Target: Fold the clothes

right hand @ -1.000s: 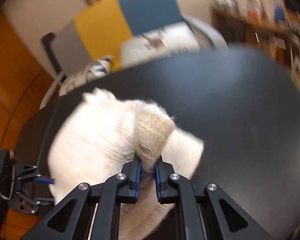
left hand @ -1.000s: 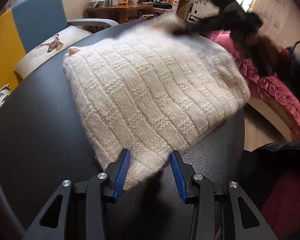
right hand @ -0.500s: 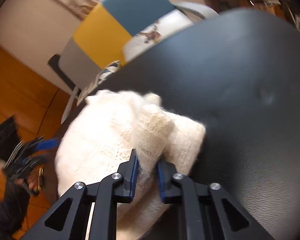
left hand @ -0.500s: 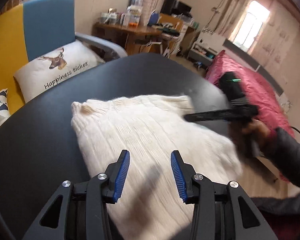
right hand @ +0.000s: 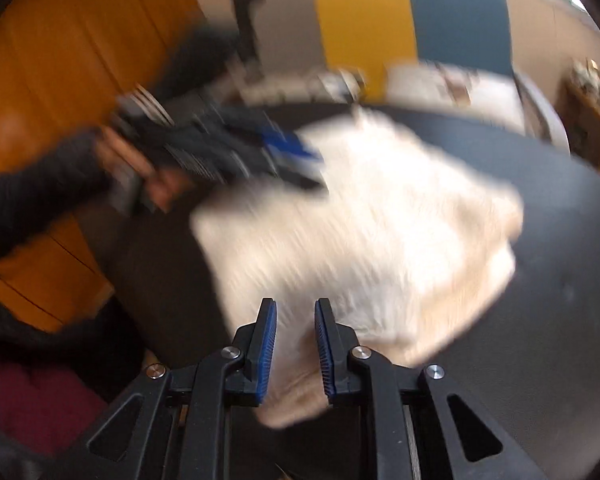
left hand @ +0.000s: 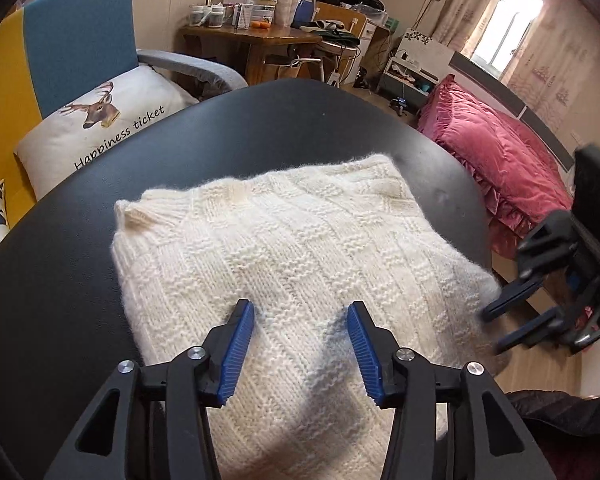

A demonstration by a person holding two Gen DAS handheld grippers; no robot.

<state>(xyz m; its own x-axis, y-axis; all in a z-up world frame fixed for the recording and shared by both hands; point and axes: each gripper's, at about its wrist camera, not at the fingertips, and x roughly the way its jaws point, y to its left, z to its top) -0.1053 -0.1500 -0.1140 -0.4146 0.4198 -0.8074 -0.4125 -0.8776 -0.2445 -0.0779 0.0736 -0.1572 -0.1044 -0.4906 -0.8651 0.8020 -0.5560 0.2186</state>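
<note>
The cream knitted sweater point(left hand: 300, 264) lies folded into a thick, roughly square bundle on the round black surface point(left hand: 60, 280), its ribbed collar point(left hand: 148, 212) at the far left corner. Over the sweater's near edge hovers the left tool point(left hand: 300, 350), its blue pads well apart and opening, with nothing pinched between them. By the sweater's right edge, past the rim of the surface, is the right tool point(left hand: 500, 328); in its own blurred view the right tool point(right hand: 295, 350) has a narrow gap that is closing, the sweater point(right hand: 364, 240) showing behind the gap with no fabric clearly gripped. Beyond the sweater, behind the surface, stands a blue and yellow armchair point(left hand: 80, 40) with a deer cushion point(left hand: 100, 128). To the sweater's right is a pink bed point(left hand: 500, 160).
</note>
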